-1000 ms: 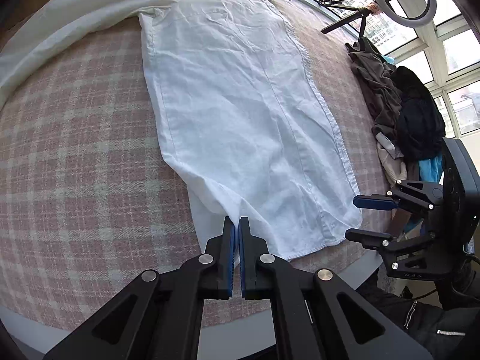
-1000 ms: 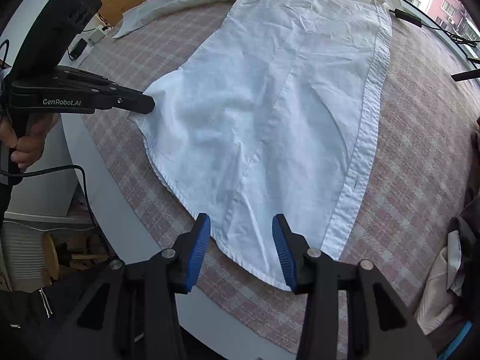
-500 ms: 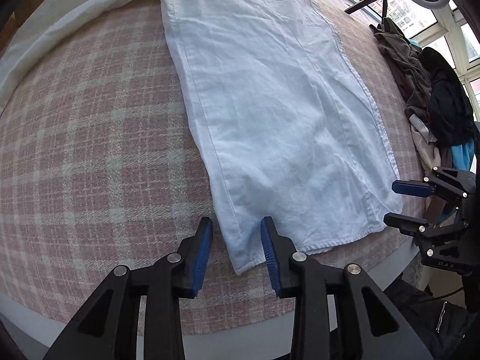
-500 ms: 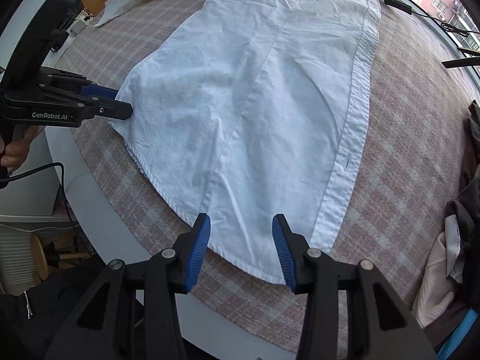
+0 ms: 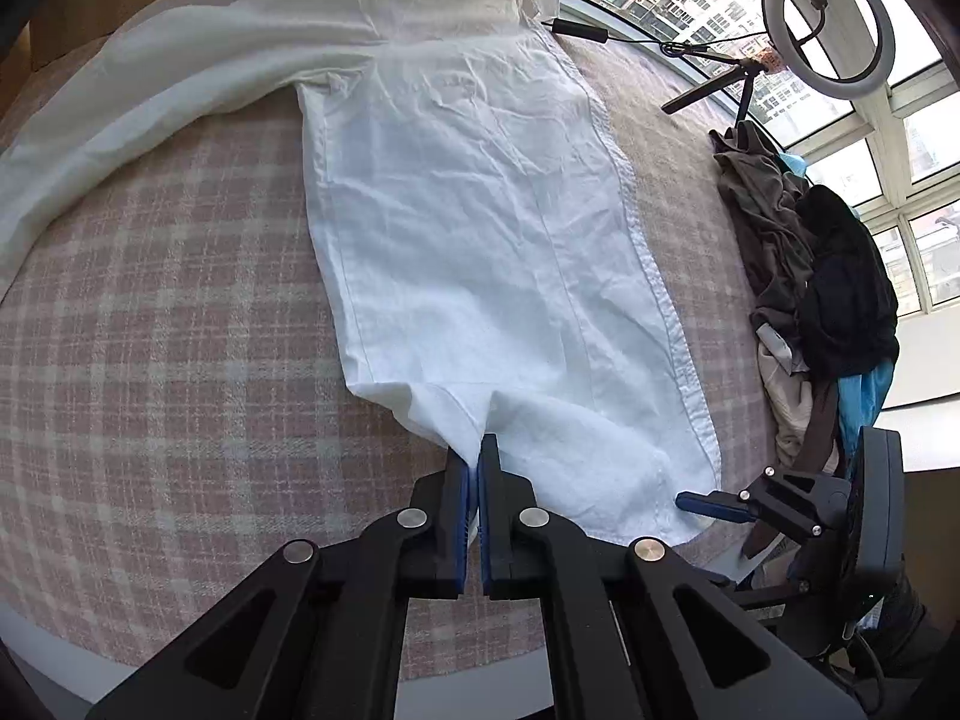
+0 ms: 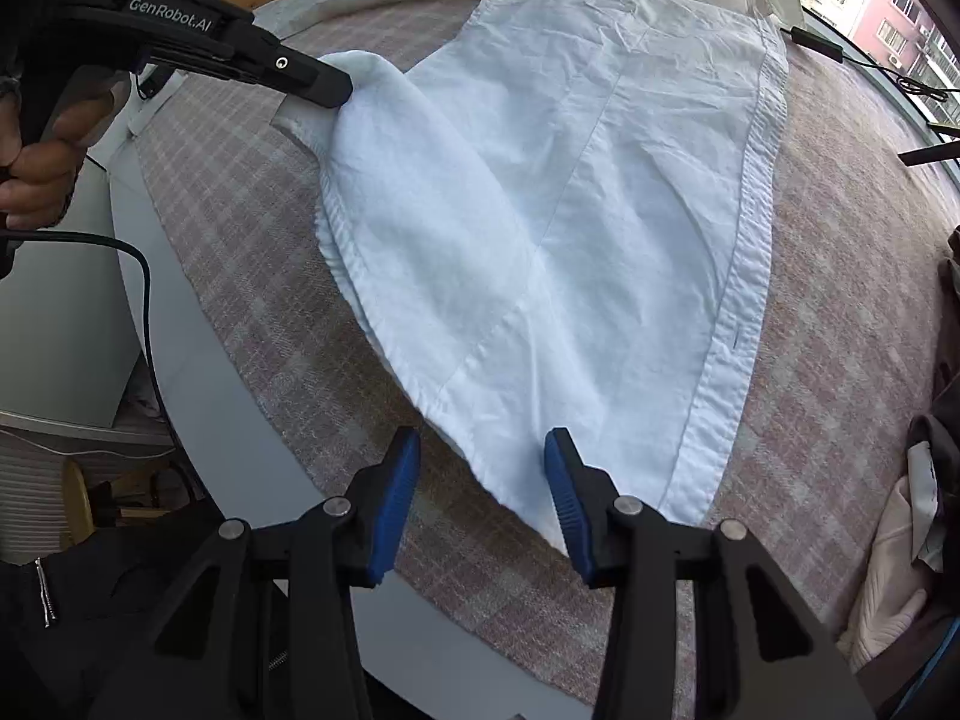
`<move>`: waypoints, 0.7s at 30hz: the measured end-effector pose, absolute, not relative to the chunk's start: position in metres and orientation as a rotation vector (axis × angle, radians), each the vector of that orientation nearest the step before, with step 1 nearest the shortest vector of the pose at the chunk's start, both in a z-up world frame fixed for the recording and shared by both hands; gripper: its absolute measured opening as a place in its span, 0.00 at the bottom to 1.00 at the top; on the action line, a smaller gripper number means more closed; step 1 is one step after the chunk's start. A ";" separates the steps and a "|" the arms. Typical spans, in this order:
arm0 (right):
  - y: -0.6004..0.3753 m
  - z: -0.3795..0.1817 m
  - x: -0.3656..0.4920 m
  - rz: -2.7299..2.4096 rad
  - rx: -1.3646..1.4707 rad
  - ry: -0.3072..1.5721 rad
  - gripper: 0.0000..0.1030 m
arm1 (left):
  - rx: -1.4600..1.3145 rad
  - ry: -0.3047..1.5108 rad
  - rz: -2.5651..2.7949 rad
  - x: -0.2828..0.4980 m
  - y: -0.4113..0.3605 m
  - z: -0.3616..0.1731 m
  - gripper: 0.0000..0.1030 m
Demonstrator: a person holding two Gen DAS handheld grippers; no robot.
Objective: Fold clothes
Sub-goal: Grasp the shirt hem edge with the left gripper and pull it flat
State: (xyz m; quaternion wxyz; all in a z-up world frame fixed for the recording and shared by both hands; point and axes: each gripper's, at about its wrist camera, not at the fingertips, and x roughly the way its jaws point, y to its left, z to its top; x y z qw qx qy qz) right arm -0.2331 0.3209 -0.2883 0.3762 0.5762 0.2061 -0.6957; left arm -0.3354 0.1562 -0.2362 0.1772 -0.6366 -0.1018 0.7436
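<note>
A white button-up shirt (image 5: 480, 210) lies flat on the pink plaid tablecloth (image 5: 150, 330), hem toward me and one sleeve stretched to the far left. My left gripper (image 5: 473, 450) is shut on the hem's left corner, and the cloth bunches up into the pads. In the right wrist view that corner of the shirt (image 6: 570, 180) is lifted and curls over at the left gripper (image 6: 336, 87). My right gripper (image 6: 480, 444) stands open low over the hem near the button placket, with the hem edge between its fingers. Its blue fingertip shows beside the hem in the left wrist view (image 5: 708, 504).
A pile of dark and light clothes (image 5: 828, 276) sits at the table's right edge, also in the right wrist view (image 6: 924, 480). A ring light on a tripod (image 5: 828, 24) stands by the window. The rounded front table edge (image 6: 198, 408) runs just below the hem.
My left gripper opened, set itself around the hem's left corner, then shut on it and raised it so the cloth folds over. The right gripper has stayed put, still open.
</note>
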 end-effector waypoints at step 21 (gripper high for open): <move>0.410 -0.310 -0.284 -2.038 1.717 0.264 0.43 | -2.003 -0.250 1.946 -0.278 0.117 -0.294 0.02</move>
